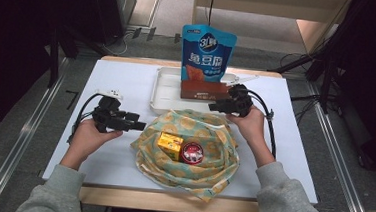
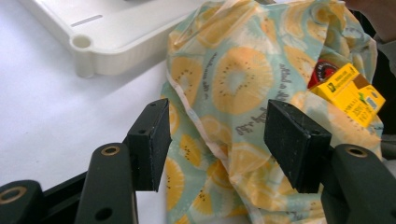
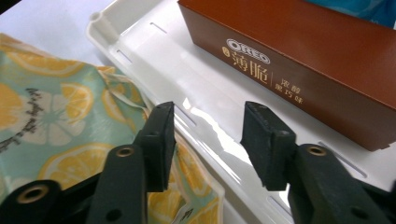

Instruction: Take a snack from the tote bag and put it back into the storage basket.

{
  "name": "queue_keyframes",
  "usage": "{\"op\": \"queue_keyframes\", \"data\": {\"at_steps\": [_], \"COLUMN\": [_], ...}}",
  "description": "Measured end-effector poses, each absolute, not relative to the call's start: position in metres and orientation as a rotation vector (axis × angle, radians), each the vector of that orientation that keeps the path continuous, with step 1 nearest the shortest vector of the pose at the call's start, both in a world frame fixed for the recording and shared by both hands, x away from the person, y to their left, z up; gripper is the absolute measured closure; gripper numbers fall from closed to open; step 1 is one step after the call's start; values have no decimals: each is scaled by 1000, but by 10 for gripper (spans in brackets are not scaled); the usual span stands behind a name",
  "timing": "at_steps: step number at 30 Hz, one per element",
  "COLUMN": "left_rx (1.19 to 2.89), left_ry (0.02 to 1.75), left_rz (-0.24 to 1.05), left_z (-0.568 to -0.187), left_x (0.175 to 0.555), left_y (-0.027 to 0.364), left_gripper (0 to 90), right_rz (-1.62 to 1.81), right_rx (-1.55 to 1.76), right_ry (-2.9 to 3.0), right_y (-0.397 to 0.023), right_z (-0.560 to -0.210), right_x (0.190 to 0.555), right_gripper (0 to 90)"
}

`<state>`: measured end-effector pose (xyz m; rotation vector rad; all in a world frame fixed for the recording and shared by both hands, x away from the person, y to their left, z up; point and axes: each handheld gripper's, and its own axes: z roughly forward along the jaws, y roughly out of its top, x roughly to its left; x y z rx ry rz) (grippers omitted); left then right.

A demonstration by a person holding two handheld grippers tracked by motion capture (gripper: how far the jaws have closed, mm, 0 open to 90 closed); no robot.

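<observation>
A lemon-print cloth bag lies crumpled at the table's middle. On it rest a small yellow box and a round red tin. My left gripper is at the bag's left edge, level and open. In the left gripper view its jaws straddle a fold of the cloth without pressing it. My right gripper is open at the bag's far right edge. In the right gripper view its jaws hang empty over the rim of the white tray, with the cloth to their left.
The white tray lies behind the bag. It holds a brown Oreo box, and a blue snack pouch stands upright behind that. White table surface stretches out to the left. The table's edges drop to a grey floor.
</observation>
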<state>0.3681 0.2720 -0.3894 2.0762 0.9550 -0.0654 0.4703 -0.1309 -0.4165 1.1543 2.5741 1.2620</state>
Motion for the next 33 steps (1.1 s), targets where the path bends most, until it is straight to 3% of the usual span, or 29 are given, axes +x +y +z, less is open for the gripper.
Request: {"op": "queue_keyframes", "data": {"at_steps": [8,33], "left_rx": [2093,2102], "left_ry": [918,821], "left_rz": [-65,-90], "left_z": [-379,-361], "left_x": [364,352], "left_y": [265,248], "left_gripper": [417,415], "right_rz": [1239,1269], "right_rx": [1145,1121], "right_ry": [2593,2586], "right_y": [-131,-150], "right_z": [-411,-401], "right_x": [461,417], "right_gripper": [413,426]}}
